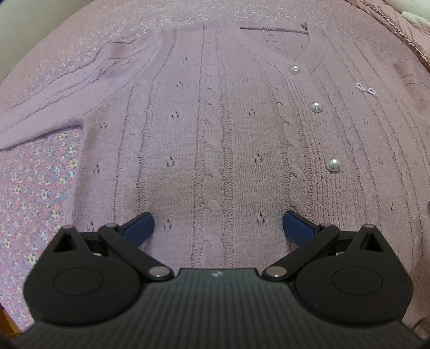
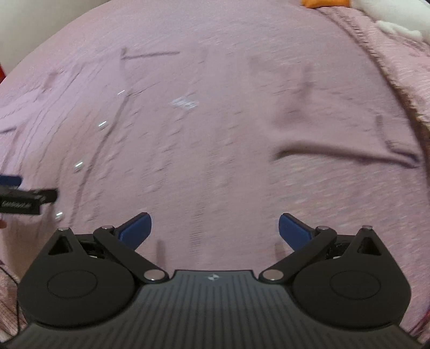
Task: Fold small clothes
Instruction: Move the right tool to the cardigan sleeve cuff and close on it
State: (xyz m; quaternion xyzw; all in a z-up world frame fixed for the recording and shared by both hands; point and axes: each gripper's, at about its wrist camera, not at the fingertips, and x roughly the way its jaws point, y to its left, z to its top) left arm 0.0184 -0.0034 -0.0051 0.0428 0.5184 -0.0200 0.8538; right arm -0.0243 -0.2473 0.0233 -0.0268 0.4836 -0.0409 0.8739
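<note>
A lilac cable-knit cardigan (image 1: 215, 128) with pearl buttons (image 1: 316, 106) lies flat, front up, on a floral sheet. Its left sleeve (image 1: 53, 102) stretches out to the left. My left gripper (image 1: 218, 224) is open and empty, hovering over the lower body of the cardigan. In the right wrist view, which is blurred by motion, the cardigan (image 2: 201, 139) fills the frame and its right sleeve (image 2: 336, 139) lies folded across. My right gripper (image 2: 215, 226) is open and empty above the knit. The left gripper's finger (image 2: 27, 198) shows at that view's left edge.
A pink floral bedsheet (image 1: 35, 193) lies under the cardigan. A pink knitted blanket edge (image 2: 389, 61) runs along the upper right. A white soft item (image 2: 397, 18) and something orange (image 2: 322, 2) lie at the far top right.
</note>
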